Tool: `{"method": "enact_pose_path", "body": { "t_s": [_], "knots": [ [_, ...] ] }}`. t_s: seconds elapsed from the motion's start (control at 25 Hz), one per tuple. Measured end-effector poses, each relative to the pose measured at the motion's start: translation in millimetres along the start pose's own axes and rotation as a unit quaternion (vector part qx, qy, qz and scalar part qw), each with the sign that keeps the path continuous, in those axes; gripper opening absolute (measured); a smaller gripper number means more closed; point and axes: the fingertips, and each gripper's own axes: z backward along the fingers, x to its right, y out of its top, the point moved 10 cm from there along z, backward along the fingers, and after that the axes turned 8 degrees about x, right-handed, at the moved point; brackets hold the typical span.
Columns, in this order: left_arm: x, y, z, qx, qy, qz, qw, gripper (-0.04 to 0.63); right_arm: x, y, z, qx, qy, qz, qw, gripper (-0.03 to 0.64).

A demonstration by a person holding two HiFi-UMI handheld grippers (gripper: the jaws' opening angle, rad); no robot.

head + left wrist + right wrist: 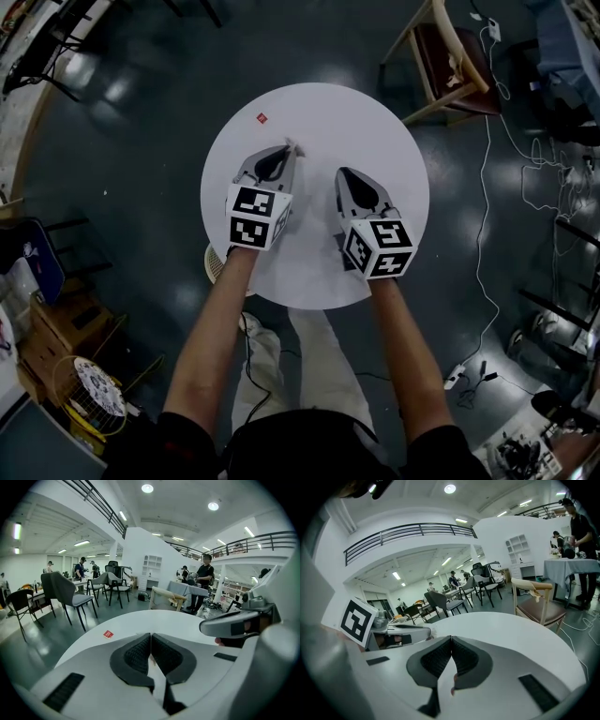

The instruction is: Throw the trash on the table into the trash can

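Though thin and hard to read, a pale scrap point(298, 148) sits pinched at the tip of the left gripper point(287, 152), jaws pressed together on it, over the middle of the table point(375, 122). Scrap looks papery, tan-white, crumpled. From the gripper's own camera it is only a fleck between the ribbed black pads point(138, 652).

Second piece: red tag point(262, 119), small, flat, squarish, lying on the table's far-left part, untouched.

Right gripper point(343, 174): jaws closed tip to tip, nothing between them, over the table's middle-right.

Table round, smooth, matte white.

Relation the next move turns on, as I judge it: scrap is already in hand, so the carry goes off the table to the can. A pale round rim point(220, 267) peeks from under the table's near-left edge, beside the left forearm point(211, 337). Possibly the trash can; cannot confirm. If so, left hand is nearer. Red tag lies beyond and left of the left tips, so it is also nearer that hand.
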Motion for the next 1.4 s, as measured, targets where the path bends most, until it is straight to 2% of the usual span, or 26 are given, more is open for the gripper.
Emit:
{"method": "enact_pose_path", "body": {
  "t_s": [0.32, 0.76, 1.16, 1.4],
  "knots": [
    [-10, -10, 58, 0.015, 0.014, 0.015, 0.9997, 0.017, -40, -14, 14, -0.002, 0.011, -0.002, 1.0, 0.018],
    [-28, -30, 143, 0.019, 0.023, 0.038, 0.9988, 0.017, -108, -31, 18, -0.009, 0.052, -0.001, 0.999, 0.018],
    [-39, -68, 216, 0.028, 0.046, 0.073, 0.9958, 0.017, -168, -55, 16, -0.033, 0.09, 0.014, 0.995, 0.018],
    [-52, -101, 268, 0.02, 0.054, 0.081, 0.9951, 0.017, -220, -89, 14, -0.05, 0.108, 0.021, 0.993, 0.018]
  ]
}}
